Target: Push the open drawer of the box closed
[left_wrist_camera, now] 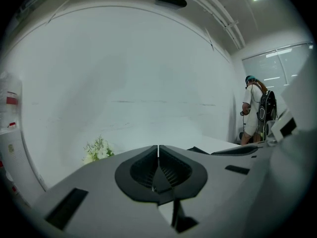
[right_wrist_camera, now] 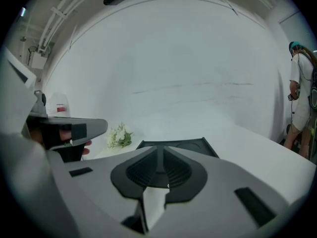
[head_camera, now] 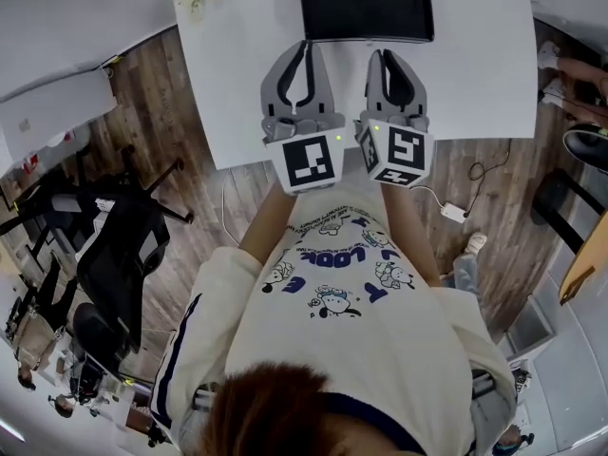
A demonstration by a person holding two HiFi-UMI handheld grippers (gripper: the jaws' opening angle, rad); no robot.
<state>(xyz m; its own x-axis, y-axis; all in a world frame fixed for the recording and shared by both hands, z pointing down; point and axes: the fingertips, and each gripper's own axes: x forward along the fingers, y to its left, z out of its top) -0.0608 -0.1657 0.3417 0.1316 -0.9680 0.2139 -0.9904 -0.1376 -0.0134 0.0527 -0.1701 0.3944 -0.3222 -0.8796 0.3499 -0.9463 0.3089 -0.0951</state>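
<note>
Person, seen from above.
- Shirt: white, printed with cartoon dogs and blue lettering.
- Sleeves: cream, loose, with a dark navy stripe down the outer side.
- Hair: reddish-brown.

Left hand-held gripper: light grey moulded shell and two curved grey fingers with black inner faces. In its own view the ribbed black pads sit in a dark rounded recess. Its marker cube is white with a black square pattern, and a small green light sits at its upper corner.

Right hand-held gripper: same grey build, with ribbed black pads. Its marker cube is white with a different black pattern and also carries a green light.
</note>
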